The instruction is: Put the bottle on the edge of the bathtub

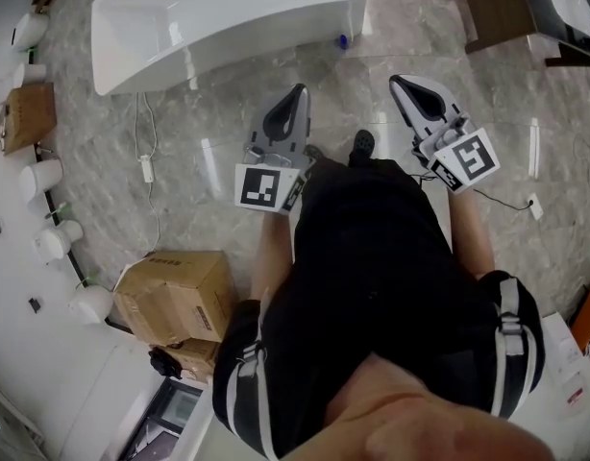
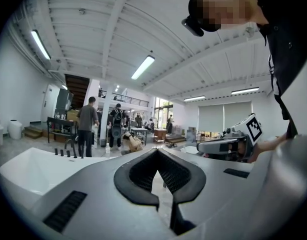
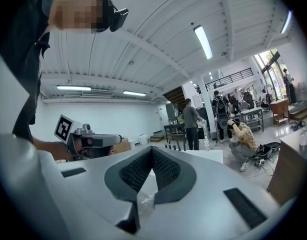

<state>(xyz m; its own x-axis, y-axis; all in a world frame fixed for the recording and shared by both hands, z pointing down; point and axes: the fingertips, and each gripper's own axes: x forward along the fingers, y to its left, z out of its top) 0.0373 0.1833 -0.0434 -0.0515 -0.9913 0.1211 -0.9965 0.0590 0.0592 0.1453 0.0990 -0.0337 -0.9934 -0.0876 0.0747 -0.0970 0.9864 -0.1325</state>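
Note:
The white bathtub (image 1: 228, 17) stands on the marble floor at the top of the head view. A small bottle with a blue cap (image 1: 342, 40) stands on the floor by the tub's right end, touching nothing I hold. My left gripper (image 1: 297, 92) and right gripper (image 1: 399, 83) are held side by side in front of my body, both pointing toward the tub and well short of it. Both are shut and empty. In the left gripper view the jaws (image 2: 156, 151) meet over the tub (image 2: 33, 174). The right gripper view shows its tips (image 3: 152, 149) closed together.
Cardboard boxes (image 1: 175, 296) sit at my lower left, another box (image 1: 26, 113) by the left wall. White toilets (image 1: 40, 176) line that wall. A cable with a plug (image 1: 146, 166) lies on the floor below the tub. A wooden table (image 1: 497, 8) stands top right. People stand beyond the tub (image 2: 87, 126).

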